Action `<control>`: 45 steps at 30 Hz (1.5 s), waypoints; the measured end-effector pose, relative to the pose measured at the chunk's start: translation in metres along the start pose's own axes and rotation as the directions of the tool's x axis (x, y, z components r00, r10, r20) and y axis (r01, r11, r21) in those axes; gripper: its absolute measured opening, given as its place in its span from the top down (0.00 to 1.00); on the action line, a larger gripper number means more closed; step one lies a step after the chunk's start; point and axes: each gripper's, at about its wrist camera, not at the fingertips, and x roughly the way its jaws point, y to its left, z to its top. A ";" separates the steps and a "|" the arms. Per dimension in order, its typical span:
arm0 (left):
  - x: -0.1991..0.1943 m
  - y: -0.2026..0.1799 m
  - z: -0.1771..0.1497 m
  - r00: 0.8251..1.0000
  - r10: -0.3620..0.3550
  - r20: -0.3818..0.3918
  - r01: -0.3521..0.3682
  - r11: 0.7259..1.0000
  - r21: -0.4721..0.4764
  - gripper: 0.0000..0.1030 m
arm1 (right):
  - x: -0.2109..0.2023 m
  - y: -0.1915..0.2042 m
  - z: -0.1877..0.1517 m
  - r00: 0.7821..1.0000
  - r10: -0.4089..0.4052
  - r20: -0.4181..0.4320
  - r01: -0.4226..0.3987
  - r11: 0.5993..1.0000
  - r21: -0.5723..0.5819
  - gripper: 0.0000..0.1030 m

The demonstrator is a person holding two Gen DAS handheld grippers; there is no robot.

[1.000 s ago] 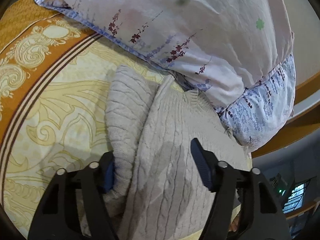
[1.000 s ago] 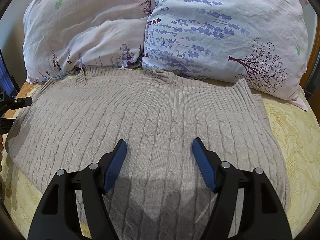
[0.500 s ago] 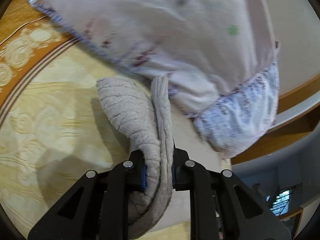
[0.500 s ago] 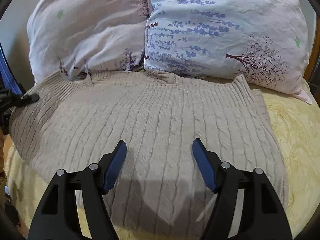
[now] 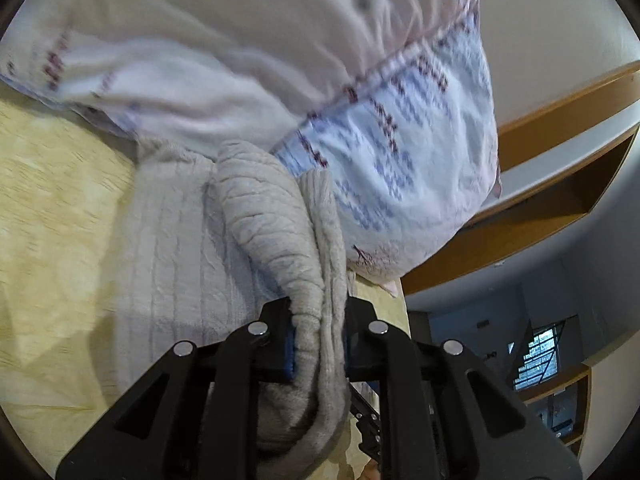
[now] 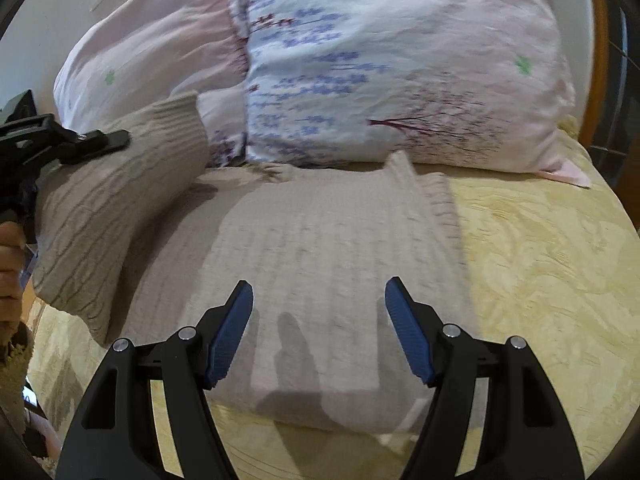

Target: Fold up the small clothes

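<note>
A beige cable-knit sweater (image 6: 320,248) lies on the yellow bedspread (image 6: 540,264). My left gripper (image 5: 318,344) is shut on the sweater's left side (image 5: 280,232) and holds it lifted off the bed. In the right wrist view the left gripper (image 6: 100,140) shows at the far left with the raised flap (image 6: 120,200) folding over toward the middle. My right gripper (image 6: 318,324) is open and empty, hovering just above the sweater's near part.
Two floral pillows (image 6: 380,60) lean at the head of the bed, right behind the sweater. A wooden headboard (image 5: 560,120) and shelf stand beyond them. Bare bedspread lies to the right of the sweater.
My left gripper closed on the sweater's left side, then lifted it and carried it up and toward the right. My right gripper stayed open and drew slightly back.
</note>
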 end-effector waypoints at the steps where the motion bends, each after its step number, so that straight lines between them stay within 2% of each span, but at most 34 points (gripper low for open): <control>1: 0.008 -0.001 -0.002 1.000 -0.002 -0.009 0.002 1.000 -0.004 0.85 | 0.000 -0.003 0.000 1.000 -0.003 0.001 0.003 1.000 0.004 0.32; 4: 0.035 -0.007 -0.013 0.999 0.002 -0.035 -0.002 1.000 -0.007 0.85 | -0.006 -0.014 -0.002 1.000 -0.008 0.006 0.008 1.000 0.023 0.32; 8: 0.078 -0.010 -0.034 0.992 0.040 -0.116 -0.040 0.999 0.006 0.83 | -0.009 -0.025 -0.002 1.000 0.003 0.017 -0.004 0.999 0.046 0.32; 10: 0.088 -0.011 -0.039 0.987 0.010 -0.159 -0.011 1.000 -0.001 0.78 | -0.012 -0.031 0.000 0.999 0.023 0.024 -0.024 0.998 0.064 0.32; 11: 0.088 -0.013 -0.040 0.982 -0.045 -0.183 0.044 0.999 -0.007 0.76 | -0.014 -0.035 0.001 0.999 0.040 0.028 -0.042 0.996 0.078 0.32; 13: 0.081 -0.016 -0.041 0.970 -0.122 -0.210 0.119 0.993 -0.026 0.63 | -0.018 -0.041 0.003 0.996 0.081 0.031 -0.084 0.991 0.106 0.32; 14: 0.071 -0.018 -0.039 0.968 -0.149 -0.204 0.147 0.989 -0.024 0.59 | -0.020 -0.044 0.005 0.992 0.118 0.033 -0.121 0.985 0.125 0.32; 15: 0.058 -0.019 -0.037 0.973 -0.143 -0.179 0.145 0.989 0.002 0.53 | -0.022 -0.047 0.009 0.986 0.165 0.037 -0.168 0.975 0.146 0.32; 17: 0.036 -0.016 -0.032 0.988 -0.092 -0.122 0.099 0.994 0.047 0.44 | -0.022 -0.050 0.015 0.960 0.277 0.039 -0.279 0.941 0.191 0.32; 19: 0.012 -0.006 -0.026 0.998 0.015 -0.055 -0.010 0.997 0.083 0.38 | -0.017 -0.050 0.020 0.923 0.385 0.027 -0.380 0.896 0.229 0.32; 20: 0.002 0.004 -0.023 0.996 0.088 -0.030 -0.085 0.992 0.095 0.37 | -0.011 -0.048 0.024 0.903 0.430 0.011 -0.418 0.872 0.254 0.32; 23: -0.005 0.029 -0.020 0.979 0.205 -0.022 -0.203 0.976 0.073 0.35 | 0.011 -0.041 0.030 0.887 0.460 -0.051 -0.423 0.851 0.311 0.32; 25: -0.005 0.043 -0.023 0.972 0.228 -0.050 -0.225 0.973 0.052 0.35 | 0.026 -0.042 0.031 0.875 0.477 -0.080 -0.421 0.832 0.361 0.34; 27: 0.000 0.050 -0.021 0.966 0.250 -0.062 -0.247 0.968 0.054 0.34 | 0.044 -0.044 0.032 0.858 0.504 -0.099 -0.423 0.803 0.420 0.41; 29: 0.006 0.053 -0.024 0.960 0.267 -0.082 -0.263 0.963 0.066 0.33 | 0.060 -0.045 0.031 0.842 0.528 -0.116 -0.422 0.777 0.467 0.52; 32: 0.013 0.058 -0.027 0.960 0.260 -0.107 -0.254 0.965 0.068 0.31 | 0.074 -0.039 0.031 0.826 0.553 -0.112 -0.437 0.752 0.493 0.58; 34: 0.013 0.060 -0.028 0.961 0.253 -0.110 -0.246 0.967 0.071 0.29 | 0.080 -0.036 0.033 0.825 0.556 -0.099 -0.443 0.746 0.498 0.61; 36: 0.017 0.060 -0.027 0.961 0.253 -0.112 -0.245 0.966 0.077 0.28 | 0.086 -0.034 0.034 0.828 0.554 -0.088 -0.443 0.742 0.504 0.77; 38: 0.021 0.057 -0.027 0.962 0.251 -0.111 -0.243 0.967 0.079 0.26 | 0.087 -0.033 0.035 0.833 0.549 -0.065 -0.452 0.745 0.491 0.84; 40: 0.025 0.053 -0.027 0.963 0.246 -0.107 -0.238 0.968 0.080 0.26 | 0.072 -0.029 0.040 0.866 0.499 -0.035 -0.441 0.793 0.420 0.85; 45: 0.017 0.052 -0.028 0.967 0.231 -0.106 -0.222 0.971 0.095 0.25 | 0.032 -0.031 0.057 0.919 0.394 0.027 -0.386 0.880 0.276 0.85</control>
